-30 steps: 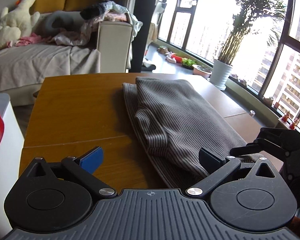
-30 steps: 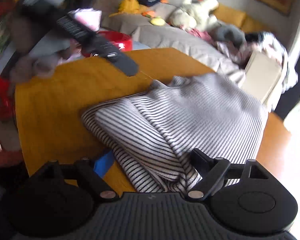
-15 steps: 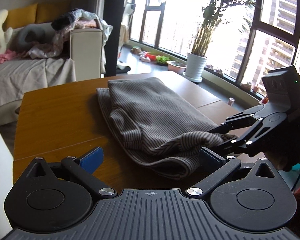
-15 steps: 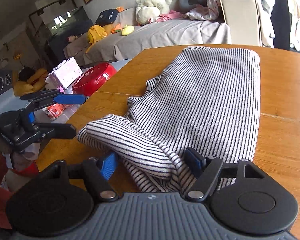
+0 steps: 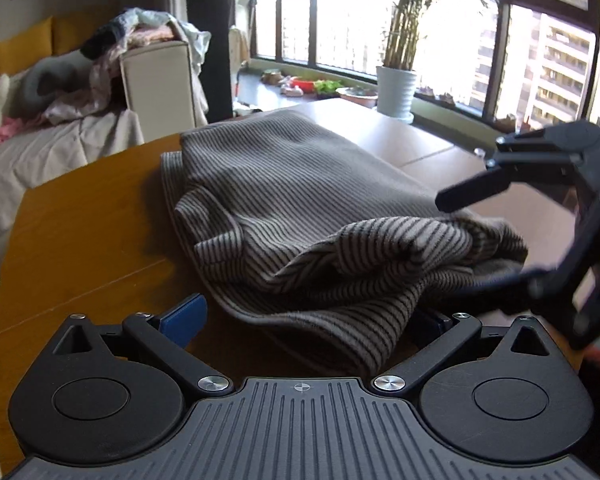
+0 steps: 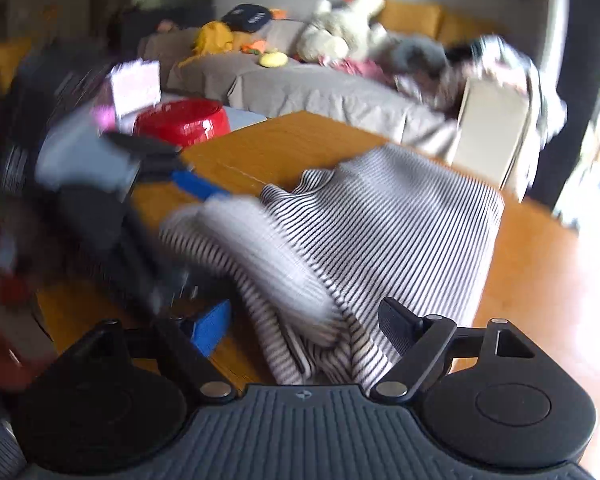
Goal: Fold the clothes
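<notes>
A grey-and-black striped sweater [image 5: 300,184] lies folded on the wooden table [image 5: 84,232], its near end bunched into a raised fold. My left gripper [image 5: 308,322] is open wide with the sweater's near hem between its fingers; the blue left pad [image 5: 184,318] stands clear of the cloth. In the right wrist view the same sweater [image 6: 400,232] fills the middle. My right gripper [image 6: 304,324] straddles its bunched end, the jaws are opening and neither pad presses on the cloth. Each gripper shows blurred in the other's view: the right gripper [image 5: 500,236], the left gripper [image 6: 180,240].
A covered sofa [image 6: 320,88] with soft toys and a pile of clothes stands behind the table. A red bowl [image 6: 184,120] sits on a low white surface off the table's left edge. A potted plant [image 5: 396,88] stands by the windows.
Both grippers have closed in on the sweater's bunched near end. The left view now sits lower and nearer the hem. The right view has swung and blurred.
</notes>
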Motion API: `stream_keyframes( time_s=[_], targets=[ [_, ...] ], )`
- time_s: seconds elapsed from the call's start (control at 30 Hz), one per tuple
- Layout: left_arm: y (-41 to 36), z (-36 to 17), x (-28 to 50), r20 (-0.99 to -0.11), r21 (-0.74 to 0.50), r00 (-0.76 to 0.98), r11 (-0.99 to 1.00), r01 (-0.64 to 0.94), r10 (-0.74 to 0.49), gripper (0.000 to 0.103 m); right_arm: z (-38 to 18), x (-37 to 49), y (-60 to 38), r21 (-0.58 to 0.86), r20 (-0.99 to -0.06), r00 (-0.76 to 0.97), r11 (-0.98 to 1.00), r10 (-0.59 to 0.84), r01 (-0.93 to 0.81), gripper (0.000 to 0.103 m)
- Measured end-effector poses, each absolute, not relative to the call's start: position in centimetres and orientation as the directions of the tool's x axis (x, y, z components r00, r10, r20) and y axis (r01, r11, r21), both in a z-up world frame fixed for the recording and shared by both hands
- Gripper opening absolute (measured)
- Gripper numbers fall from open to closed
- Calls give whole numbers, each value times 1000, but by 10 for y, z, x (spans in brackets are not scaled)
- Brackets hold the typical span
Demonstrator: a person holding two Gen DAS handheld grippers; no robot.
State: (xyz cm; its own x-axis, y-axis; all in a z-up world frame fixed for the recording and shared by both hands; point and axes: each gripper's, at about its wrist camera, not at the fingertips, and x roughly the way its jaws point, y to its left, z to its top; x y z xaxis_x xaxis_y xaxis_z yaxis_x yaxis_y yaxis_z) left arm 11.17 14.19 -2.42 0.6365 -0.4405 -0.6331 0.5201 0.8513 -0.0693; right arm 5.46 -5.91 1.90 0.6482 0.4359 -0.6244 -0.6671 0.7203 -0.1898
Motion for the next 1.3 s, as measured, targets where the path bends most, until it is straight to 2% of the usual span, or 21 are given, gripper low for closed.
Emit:
stream_keyframes(
  time_s=[0.1,0.13,0.17,0.2,0.27,0.33,0.47,0.57,0.7,0.87,0.93,1.1,1.17,1.23,1.3],
  targets=[
    [148,-20,125,-628,-202,602,850,486,-494,103,4,45,-53,-345,-577,733,705,360,-619,82],
    [148,-19,127,-624,-229,598,850,475,-503,103,-2,45,-50,-390,-560,758,701,334,-597,79],
    [148,-18,130,-620,-251,596,849,466,-511,103,-6,47,-48,-418,-549,774,698,315,-581,53],
    [147,-17,130,-616,-257,598,849,462,-512,103,-8,50,-47,-434,-544,783,699,300,-569,45],
    [150,-13,126,-608,-251,608,850,463,-511,103,1,55,-54,-371,-570,756,721,321,-585,39],
    [166,1,118,-553,-289,623,828,481,-554,103,13,56,-63,-322,-590,730,728,345,-605,35],
    [198,25,110,-443,-346,664,798,494,-603,103,26,51,-77,-291,-651,679,714,340,-637,32],
    [202,31,134,-433,-320,713,833,451,-552,103,30,44,-77,-253,-722,597,671,348,-697,30],
    [165,9,180,-521,-222,653,826,518,-550,103,63,33,-80,-210,-762,520,612,386,-762,28],
    [140,-28,202,-631,-194,529,775,601,-567,103,135,35,-86,-251,-738,525,549,425,-797,28],
    [142,-37,204,-638,-246,480,750,614,-602,103,149,59,-85,-263,-736,527,538,425,-801,28],
    [148,-40,206,-623,-251,497,756,604,-604,102,115,138,-72,-261,-735,499,489,459,-833,29],
    [155,-37,211,-635,-258,511,783,566,-579,99,91,170,-70,-212,-733,475,500,486,-840,29],
    [168,-32,217,-648,-258,539,820,511,-539,89,68,194,-74,-176,-729,477,539,491,-824,29],
    [188,-22,222,-645,-255,583,858,446,-495,89,49,211,-84,-126,-720,485,594,496,-794,31]
  ],
)
